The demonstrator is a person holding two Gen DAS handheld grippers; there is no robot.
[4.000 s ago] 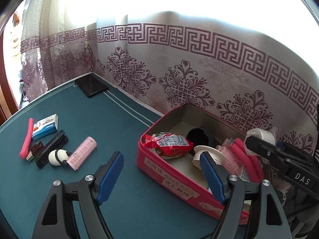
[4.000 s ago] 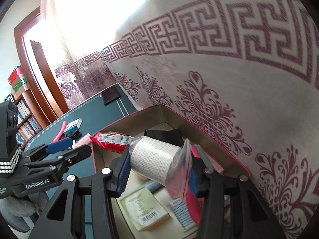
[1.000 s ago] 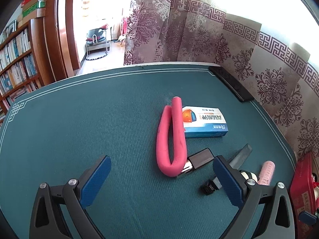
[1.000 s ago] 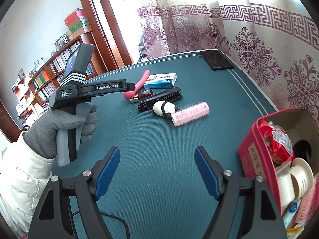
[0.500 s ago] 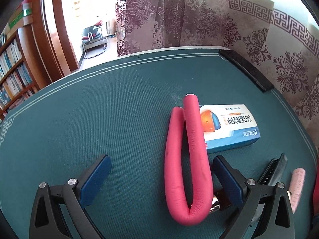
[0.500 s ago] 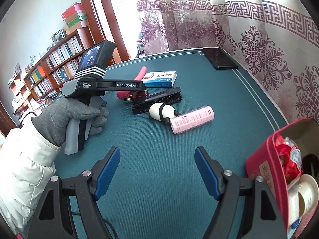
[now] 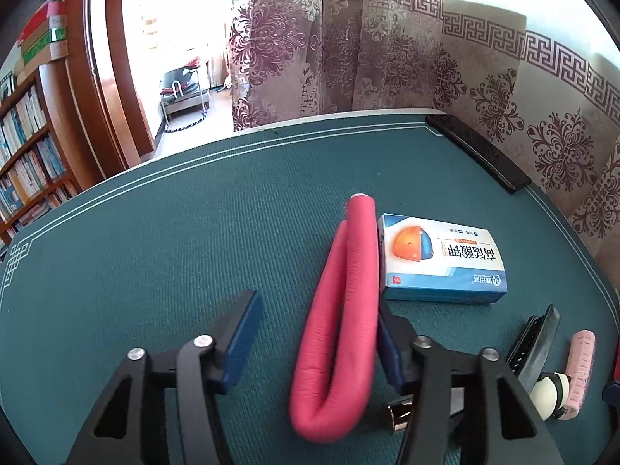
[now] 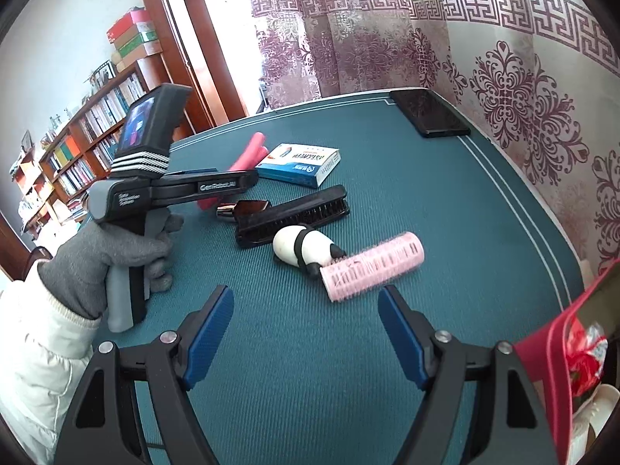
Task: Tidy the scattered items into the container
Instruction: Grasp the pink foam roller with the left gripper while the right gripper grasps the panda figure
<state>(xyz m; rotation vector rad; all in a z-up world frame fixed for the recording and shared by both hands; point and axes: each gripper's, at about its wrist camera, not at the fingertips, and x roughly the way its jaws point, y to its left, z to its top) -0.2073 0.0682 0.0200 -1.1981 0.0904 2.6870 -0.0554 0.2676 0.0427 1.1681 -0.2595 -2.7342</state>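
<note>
Pink foam roller (image 7: 341, 321) btwn L tongs (image 7: 314, 341), half-open, R pad touching; R tongs (image 8: 306, 333) wide open, empty.

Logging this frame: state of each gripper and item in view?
left gripper: open, straddling the roller
red foam roller: folded, flat on table
right gripper: open, holding nothing
pink hair curler: lying on table
black brush: lying on table
red container: open, partly filled

Black phone (image 8: 429, 113) lies flat at the table's (image 7: 155, 240) far right corner, well beyond the tongs. Patterned curtain (image 7: 387, 50) hangs behind. Bookshelf (image 8: 89, 131) and wooden door frame (image 7: 104, 89) stand far left.
</note>
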